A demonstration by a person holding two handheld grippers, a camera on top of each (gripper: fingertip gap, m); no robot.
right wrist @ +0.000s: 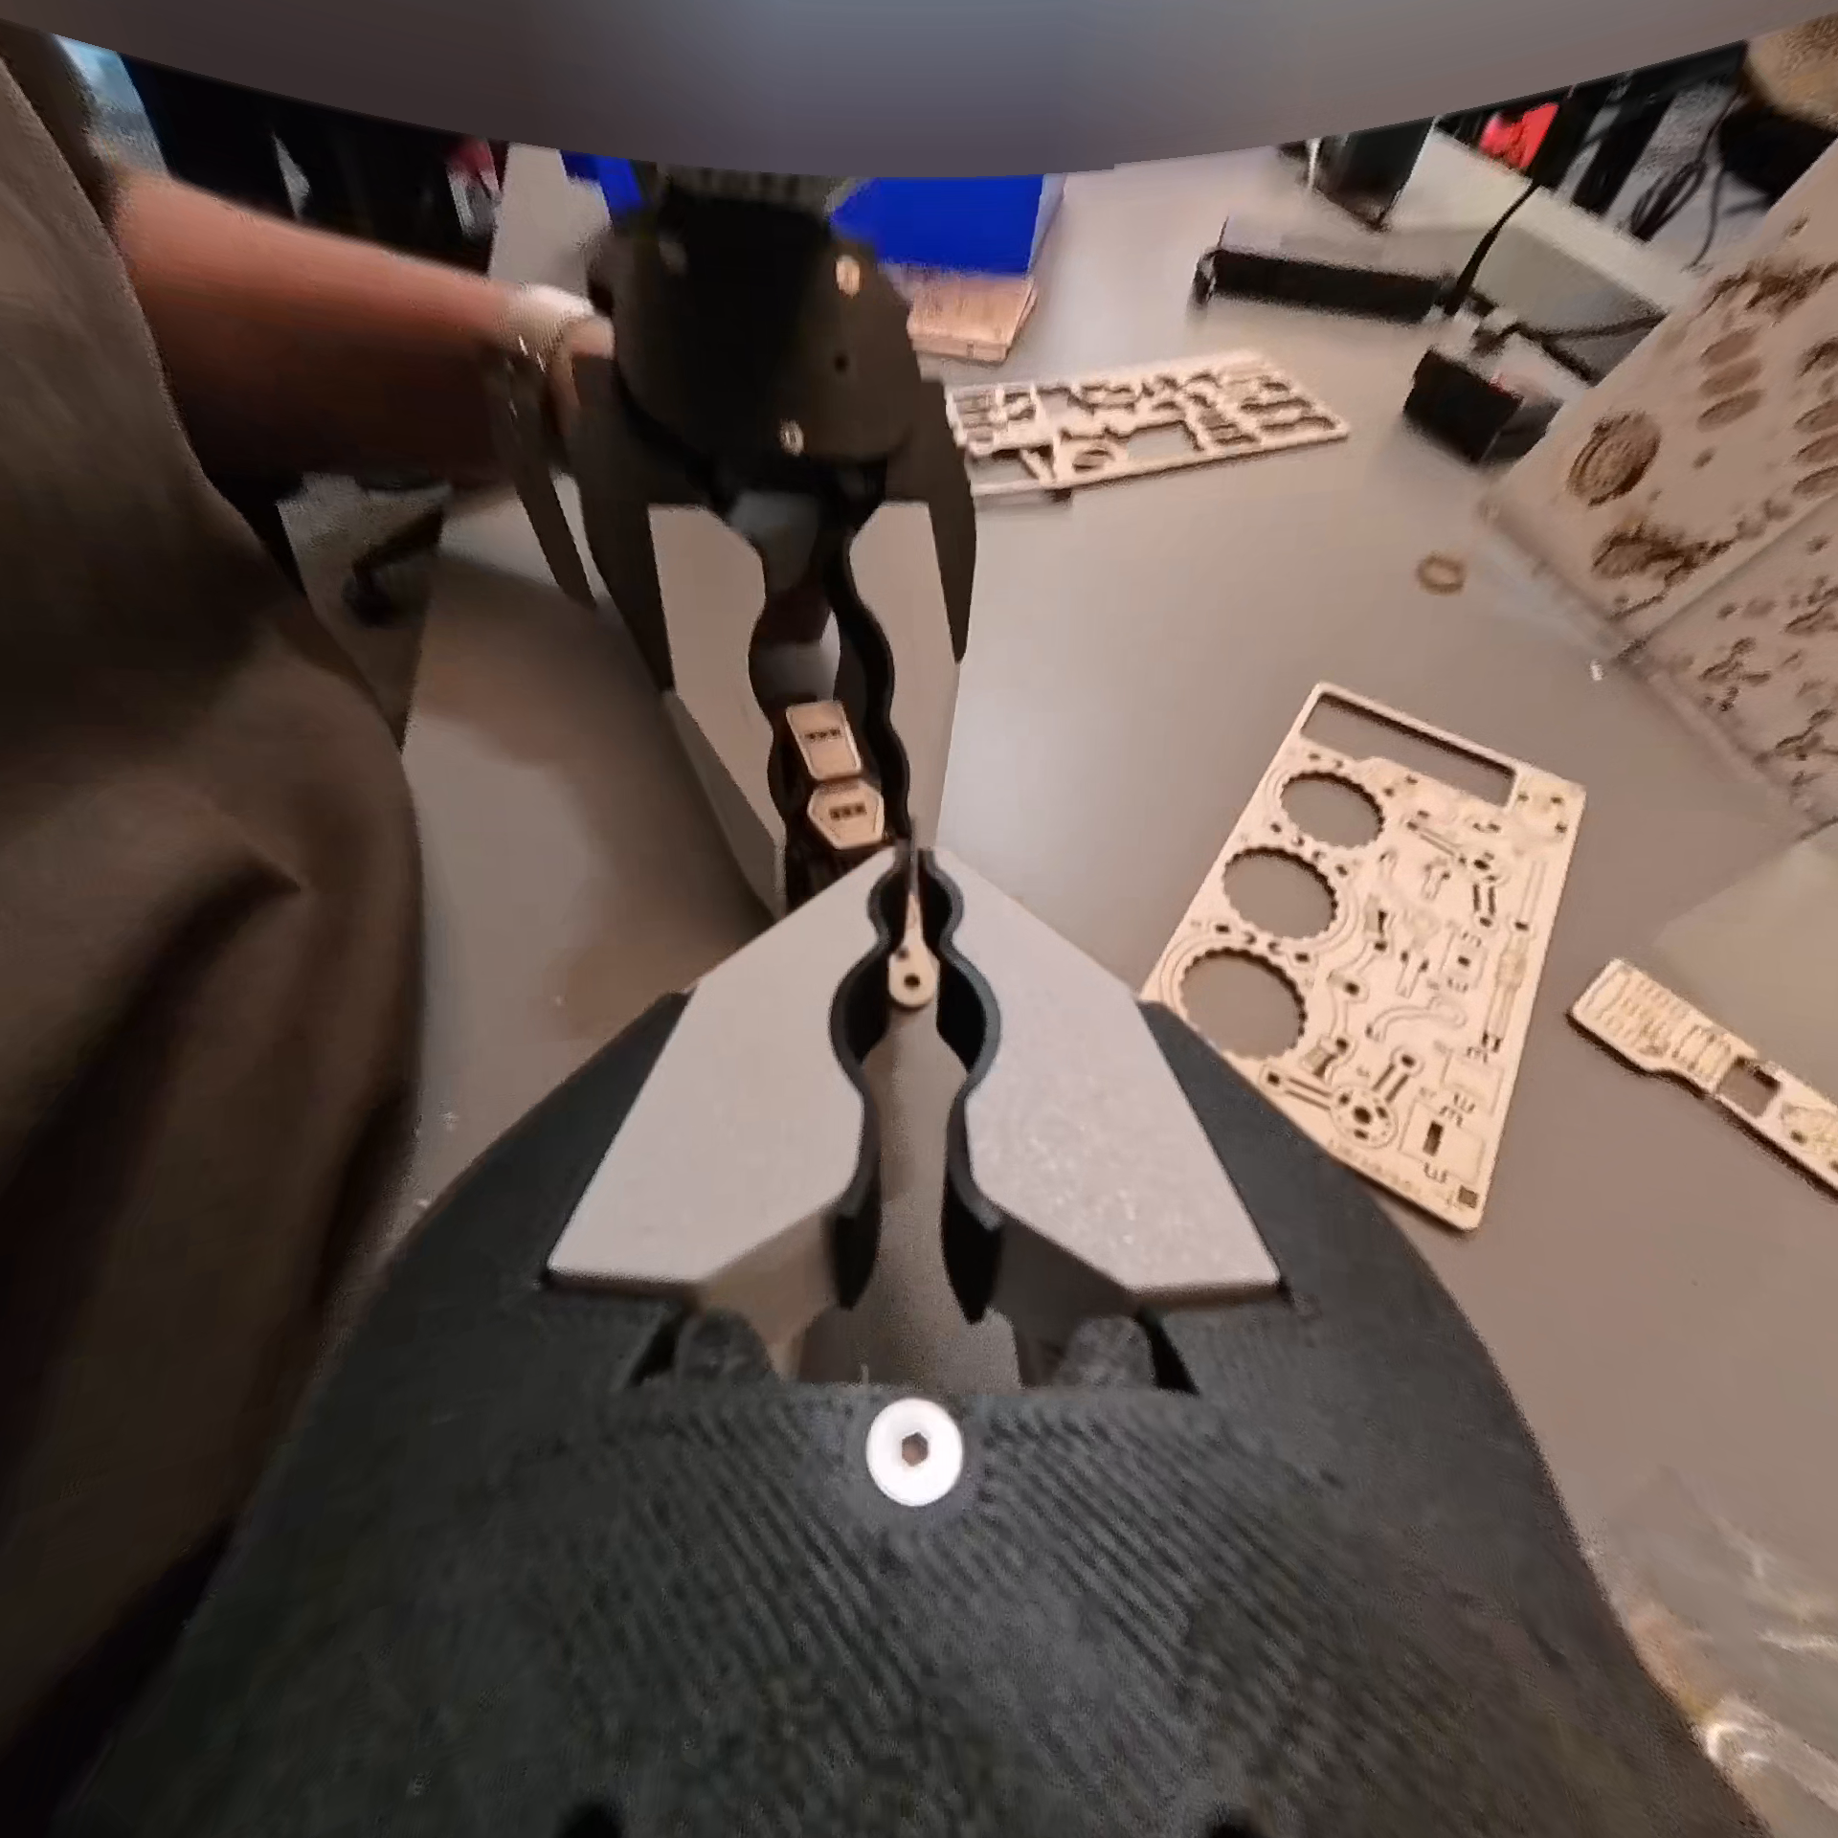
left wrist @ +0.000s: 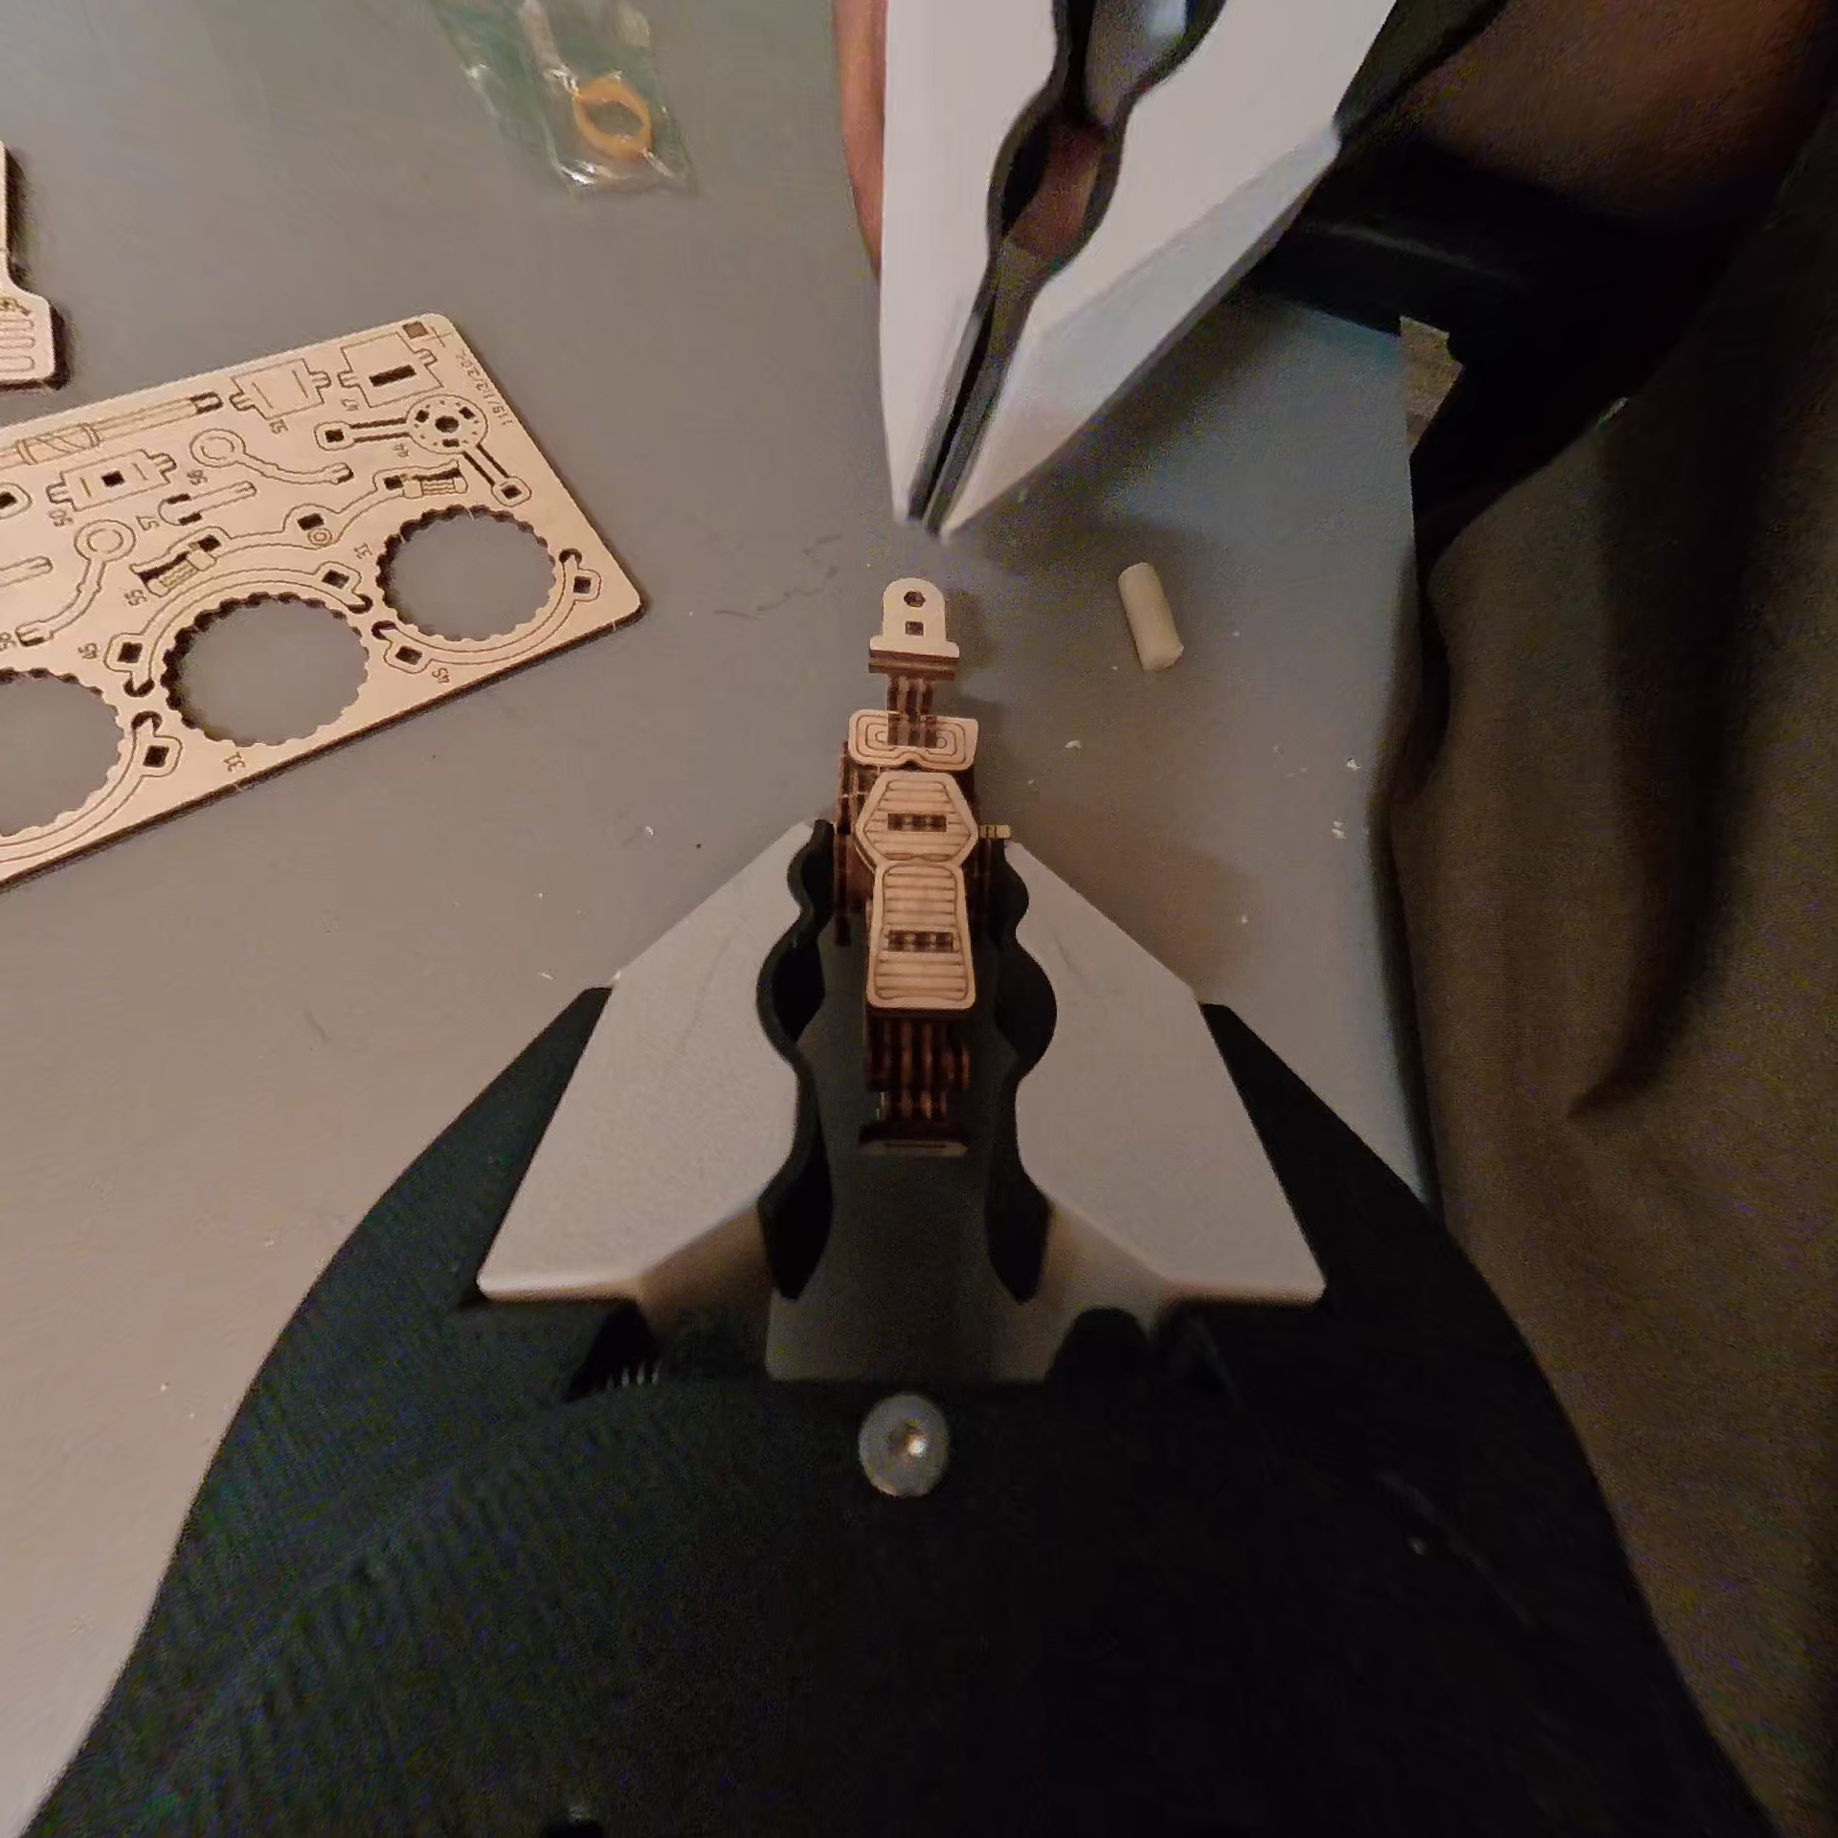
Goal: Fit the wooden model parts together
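My left gripper [left wrist: 910,830] is shut on a small wooden model assembly [left wrist: 917,875], layered brown with pale engraved plates on top, its front tab [left wrist: 912,622] sticking out past the fingertips. It also shows in the right wrist view [right wrist: 833,786], held in the left gripper [right wrist: 845,845] opposite. My right gripper [right wrist: 917,857] is shut on a small flat wooden piece with a round hole [right wrist: 910,970], its tips just in front of the assembly. In the left wrist view the right gripper [left wrist: 925,522] hangs just above and beyond the front tab, apart from it.
A laser-cut wooden sheet with round cut-outs [left wrist: 288,587] lies on the grey table [left wrist: 497,995], also in the right wrist view [right wrist: 1382,955]. A white plastic cylinder [left wrist: 1149,617], a bag with a rubber band [left wrist: 587,99], further wooden sheets [right wrist: 1144,418] and a loose strip [right wrist: 1711,1069] lie around. Across from one pair of fingers to the other is roughly 6 centimeters. The white plastic cylinder [left wrist: 1149,617] sits 8 centimeters or so from the ends of my left fingers.
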